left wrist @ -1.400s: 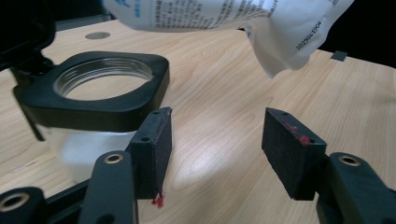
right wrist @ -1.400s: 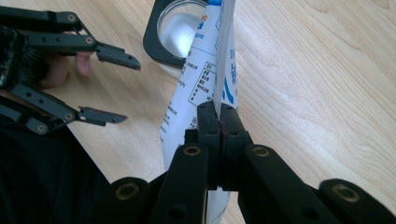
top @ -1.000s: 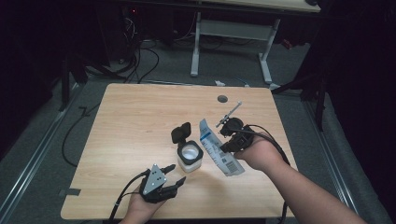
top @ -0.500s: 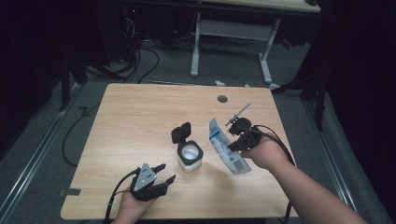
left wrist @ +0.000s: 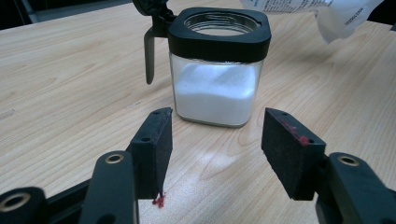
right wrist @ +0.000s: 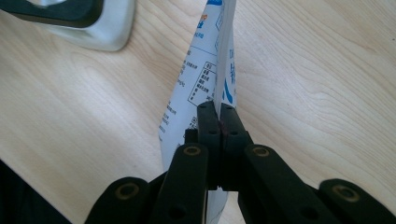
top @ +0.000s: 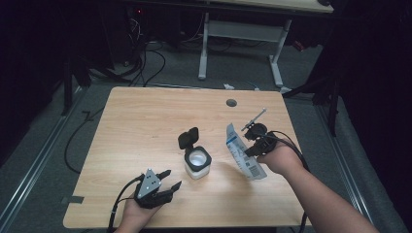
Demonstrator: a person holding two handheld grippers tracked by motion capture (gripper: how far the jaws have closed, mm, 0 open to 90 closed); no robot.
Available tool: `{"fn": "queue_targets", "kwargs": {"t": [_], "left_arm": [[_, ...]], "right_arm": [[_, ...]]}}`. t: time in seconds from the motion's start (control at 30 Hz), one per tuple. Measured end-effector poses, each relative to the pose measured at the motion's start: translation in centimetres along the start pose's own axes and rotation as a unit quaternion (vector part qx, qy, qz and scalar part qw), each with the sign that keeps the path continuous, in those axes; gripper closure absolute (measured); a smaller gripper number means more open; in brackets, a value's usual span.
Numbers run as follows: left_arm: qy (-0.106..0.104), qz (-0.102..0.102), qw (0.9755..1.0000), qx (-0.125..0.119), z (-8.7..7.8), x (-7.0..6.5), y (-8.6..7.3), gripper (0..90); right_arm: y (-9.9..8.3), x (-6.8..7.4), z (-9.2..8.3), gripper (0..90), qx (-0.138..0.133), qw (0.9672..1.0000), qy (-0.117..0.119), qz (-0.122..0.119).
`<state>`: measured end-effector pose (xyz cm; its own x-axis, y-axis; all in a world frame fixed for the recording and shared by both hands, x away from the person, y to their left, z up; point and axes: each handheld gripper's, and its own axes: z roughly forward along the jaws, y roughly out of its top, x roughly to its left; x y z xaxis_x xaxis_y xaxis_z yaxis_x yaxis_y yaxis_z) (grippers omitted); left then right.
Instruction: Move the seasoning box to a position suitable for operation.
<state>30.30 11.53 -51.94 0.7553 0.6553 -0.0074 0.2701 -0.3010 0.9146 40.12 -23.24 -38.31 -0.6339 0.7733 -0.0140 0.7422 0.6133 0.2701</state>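
Note:
A square glass jar with a black rim and flipped-up black lid stands mid-table, partly filled with white grains. My left gripper rests near the front edge, open, its jaws pointing at the jar a short way off, nothing between them. My right gripper is shut on a white-and-blue printed pouch, pinching its thin edge. The pouch hangs tilted just right of the jar, its lower end near the tabletop.
The wooden table has a round cable hole near its far edge. Cables trail from both grippers. A white desk frame and floor cables lie beyond the table in the dark.
My right gripper has carried the pouch rightward and lower, away from the jar's mouth. The left gripper has shifted slightly left along the front edge, still open.

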Motion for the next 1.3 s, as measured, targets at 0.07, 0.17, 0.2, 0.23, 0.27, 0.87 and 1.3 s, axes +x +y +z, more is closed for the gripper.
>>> {"fn": "queue_targets", "kwargs": {"t": [0.07, 0.17, 0.2, 0.23, 0.27, 0.87, 1.3], "left_arm": [[-0.002, -0.001, 1.0000, 0.001, 0.0, 0.0, 0.0, 43.7], [-0.002, -0.002, 1.0000, 0.001, 0.0, 0.0, 0.0, 43.5], [-0.002, -0.002, 1.0000, 0.000, 0.0, 0.1, 0.0, 43.4], [-0.002, -0.003, 1.0000, 0.000, 0.0, 0.1, -0.1, 43.4], [-0.002, -0.003, 1.0000, 0.001, 0.0, 0.1, -0.1, 43.4], [-0.007, -0.004, 0.9999, 0.008, 0.2, 0.0, -0.3, 43.1], [-0.001, -0.003, 1.0000, 0.009, 0.2, 0.4, -0.4, 42.5]], "right_arm": [[-0.1, -0.2, 0.2, 90.0, 0.002, 1.0000, -0.004, 0.007], [-0.3, -0.6, 0.6, 89.9, 0.003, 1.0000, -0.006, 0.006], [-0.3, -0.8, 0.8, 89.9, 0.005, 1.0000, -0.008, 0.004], [-0.4, -0.8, 0.8, 89.9, 0.009, 0.9998, -0.008, 0.018], [-0.5, -1.0, 1.0, 89.9, 0.009, 0.9999, -0.005, 0.010], [-1.9, -2.0, 1.8, 90.0, -0.026, 0.9989, -0.024, 0.030], [-3.9, -1.8, 1.4, 90.0, -0.121, 0.9907, -0.038, 0.051]]}}
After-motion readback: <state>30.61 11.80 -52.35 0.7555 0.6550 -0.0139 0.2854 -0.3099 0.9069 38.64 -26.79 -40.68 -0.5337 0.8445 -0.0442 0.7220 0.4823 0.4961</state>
